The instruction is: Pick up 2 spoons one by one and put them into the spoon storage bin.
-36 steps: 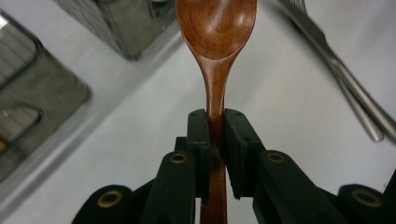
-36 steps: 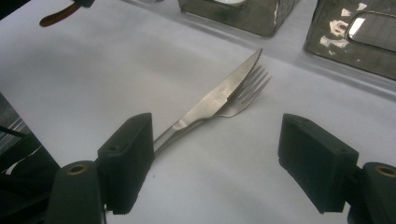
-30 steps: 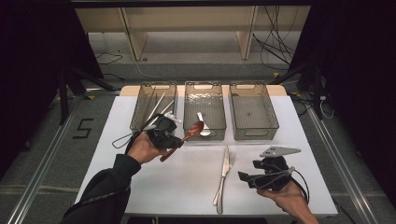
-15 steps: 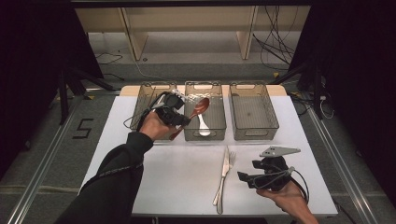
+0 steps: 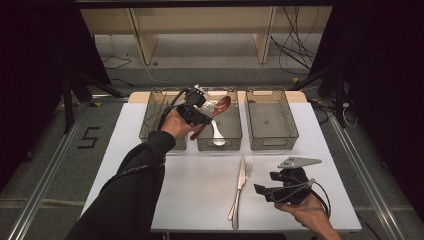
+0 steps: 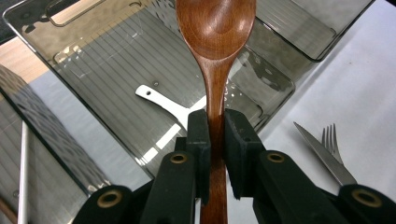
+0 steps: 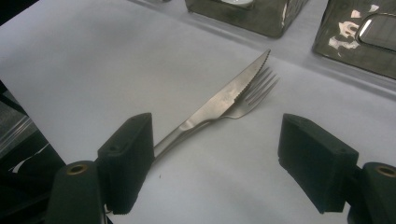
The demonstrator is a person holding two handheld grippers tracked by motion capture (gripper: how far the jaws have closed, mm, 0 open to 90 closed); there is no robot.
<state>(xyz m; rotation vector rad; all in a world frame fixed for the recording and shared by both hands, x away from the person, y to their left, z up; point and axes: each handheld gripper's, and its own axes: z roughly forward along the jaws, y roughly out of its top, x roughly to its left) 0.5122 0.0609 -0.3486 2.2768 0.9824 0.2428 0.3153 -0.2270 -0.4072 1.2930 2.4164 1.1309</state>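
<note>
My left gripper (image 5: 201, 116) (image 6: 215, 126) is shut on the handle of a brown wooden spoon (image 5: 216, 111) (image 6: 215, 56), held in the air over the middle grey bin (image 5: 235, 136) (image 6: 116, 70), bowl end pointing away. A white spoon (image 5: 216, 134) (image 6: 163, 101) lies in that bin. My right gripper (image 5: 261, 191) (image 7: 217, 158) stands open near the table's front right, with nothing between its jaws. Just left of it a steel knife (image 5: 237, 190) (image 7: 219, 100) lies across a fork (image 5: 247, 169) (image 7: 254, 91) on the white table.
Three clear grey bins stand in a row at the back: the left bin (image 5: 150, 112) holds thin sticks, the right bin (image 5: 272, 120) looks bare. The white table (image 5: 195, 185) has free room in front of the bins.
My left hand has carried the wooden spoon up and away from the table's middle to above the middle bin. The right gripper has stayed where it was.
</note>
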